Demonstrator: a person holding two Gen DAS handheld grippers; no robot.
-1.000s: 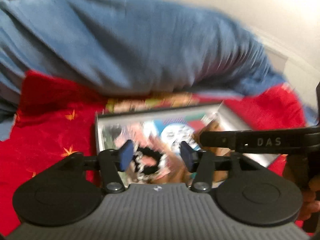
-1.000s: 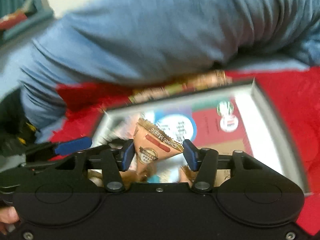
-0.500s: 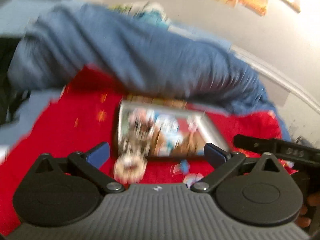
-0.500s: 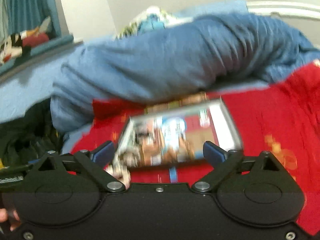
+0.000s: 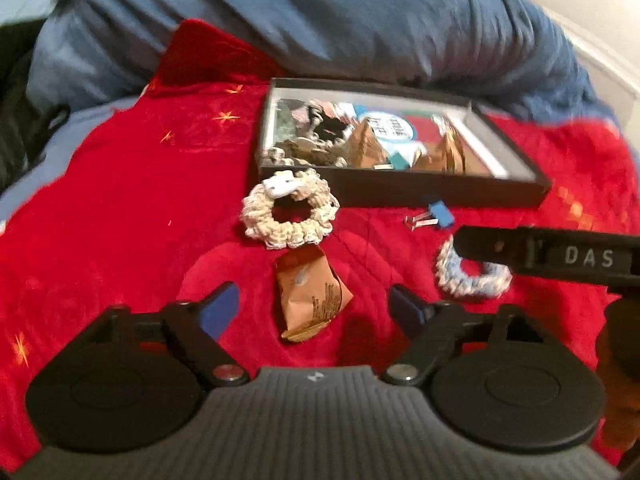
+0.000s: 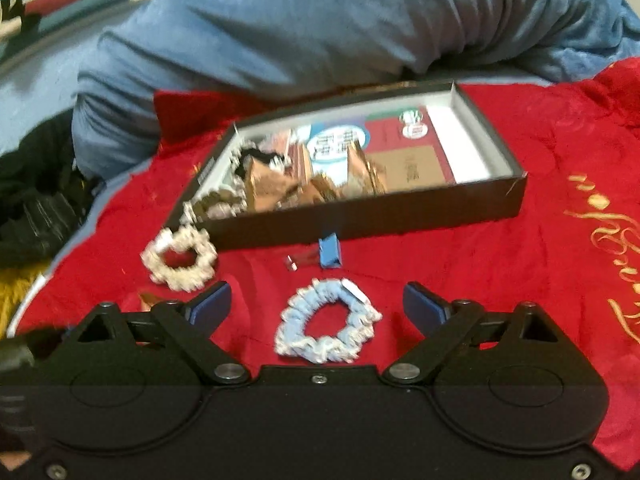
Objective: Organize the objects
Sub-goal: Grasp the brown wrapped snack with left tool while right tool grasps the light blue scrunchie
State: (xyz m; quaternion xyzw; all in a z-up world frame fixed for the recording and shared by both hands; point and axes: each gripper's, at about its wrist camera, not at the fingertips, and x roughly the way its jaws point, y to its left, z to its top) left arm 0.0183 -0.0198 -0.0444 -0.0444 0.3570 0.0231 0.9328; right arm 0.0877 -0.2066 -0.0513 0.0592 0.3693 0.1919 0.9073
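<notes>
Right wrist: pale-blue ruffled scrunchie, ring-shaped

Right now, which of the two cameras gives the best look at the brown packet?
The left wrist view. The brown packet lies whole on the red cloth, ahead of the left gripper. In the right wrist view only a brown sliver peeks out behind that gripper's left finger.

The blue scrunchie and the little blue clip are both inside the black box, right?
Not quite. The blue scrunchie and the little blue clip both lie on the red cloth in front of the black box, not inside it. The right wrist view shows this.
</notes>
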